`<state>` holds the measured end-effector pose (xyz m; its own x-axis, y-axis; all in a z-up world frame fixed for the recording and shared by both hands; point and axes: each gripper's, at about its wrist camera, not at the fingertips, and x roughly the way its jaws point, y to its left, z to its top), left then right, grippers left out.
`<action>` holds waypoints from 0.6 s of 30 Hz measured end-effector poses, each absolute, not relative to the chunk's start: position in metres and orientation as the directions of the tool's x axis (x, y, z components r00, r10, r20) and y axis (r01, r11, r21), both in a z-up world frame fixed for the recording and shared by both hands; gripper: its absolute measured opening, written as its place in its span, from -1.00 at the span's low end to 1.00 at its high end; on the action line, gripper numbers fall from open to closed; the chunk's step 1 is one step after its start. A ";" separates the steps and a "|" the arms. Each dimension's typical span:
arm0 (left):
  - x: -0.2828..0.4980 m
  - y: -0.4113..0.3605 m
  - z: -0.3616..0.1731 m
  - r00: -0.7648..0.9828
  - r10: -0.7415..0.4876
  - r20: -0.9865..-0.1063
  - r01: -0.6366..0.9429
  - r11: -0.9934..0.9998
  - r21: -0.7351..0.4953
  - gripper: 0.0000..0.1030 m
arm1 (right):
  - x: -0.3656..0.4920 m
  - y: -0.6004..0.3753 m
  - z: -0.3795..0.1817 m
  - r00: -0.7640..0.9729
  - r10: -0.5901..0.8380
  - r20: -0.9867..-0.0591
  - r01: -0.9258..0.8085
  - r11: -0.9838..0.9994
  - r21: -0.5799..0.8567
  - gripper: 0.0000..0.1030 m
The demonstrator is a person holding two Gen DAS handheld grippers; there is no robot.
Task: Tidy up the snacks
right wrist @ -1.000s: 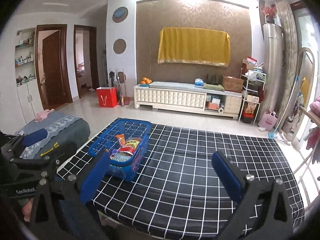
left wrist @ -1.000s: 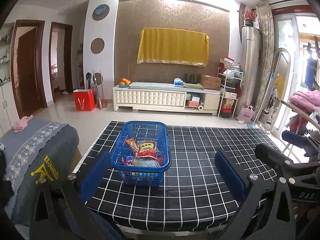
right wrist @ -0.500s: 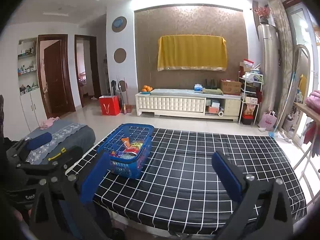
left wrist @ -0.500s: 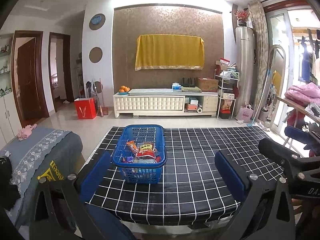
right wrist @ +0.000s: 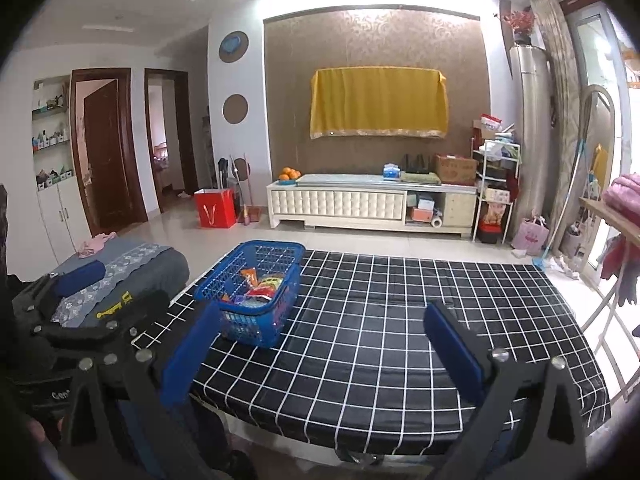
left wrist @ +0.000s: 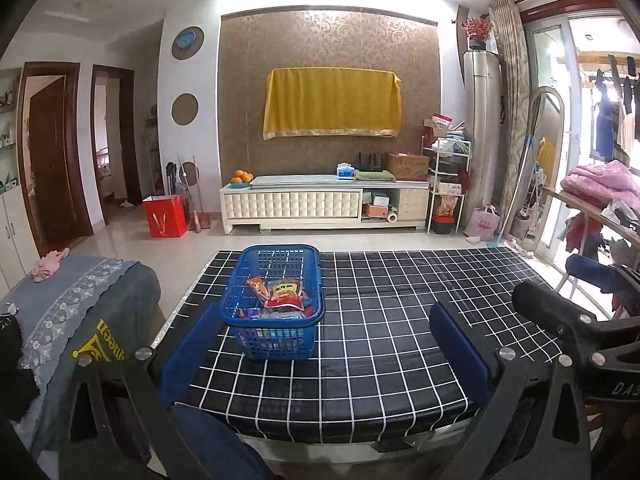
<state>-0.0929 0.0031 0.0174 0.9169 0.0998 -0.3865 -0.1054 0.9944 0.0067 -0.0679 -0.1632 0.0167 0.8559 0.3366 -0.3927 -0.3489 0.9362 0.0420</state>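
Left wrist view: looks forward from the near edge of the checked table (left wrist: 380, 340), level, facing the far wall at 12 o'clock; blue basket (left wrist: 276, 300) near, at 11 o'clock.
Right wrist view: same heading, set further right; basket (right wrist: 256, 292) at 10 o'clock.
Shared: table (right wrist: 380, 340), basket, yellow cloth (left wrist: 332, 102) (right wrist: 378, 102), white cabinet (left wrist: 320, 204) (right wrist: 360, 204).
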 end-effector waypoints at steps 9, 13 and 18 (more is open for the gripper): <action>-0.097 0.006 0.020 0.921 0.095 -0.377 -0.104 0.995 -0.002 1.00 | -0.073 -0.163 0.018 0.866 0.321 -0.383 -0.333 0.942 0.036 1.00; -0.099 0.007 0.021 0.923 0.094 -0.374 -0.103 0.995 -0.006 1.00 | -0.075 -0.162 0.019 0.865 0.321 -0.384 -0.334 0.942 0.035 1.00; -0.103 0.009 0.021 0.923 0.091 -0.374 -0.103 0.995 -0.014 1.00 | -0.079 -0.161 0.022 0.867 0.324 -0.378 -0.337 0.941 0.033 1.00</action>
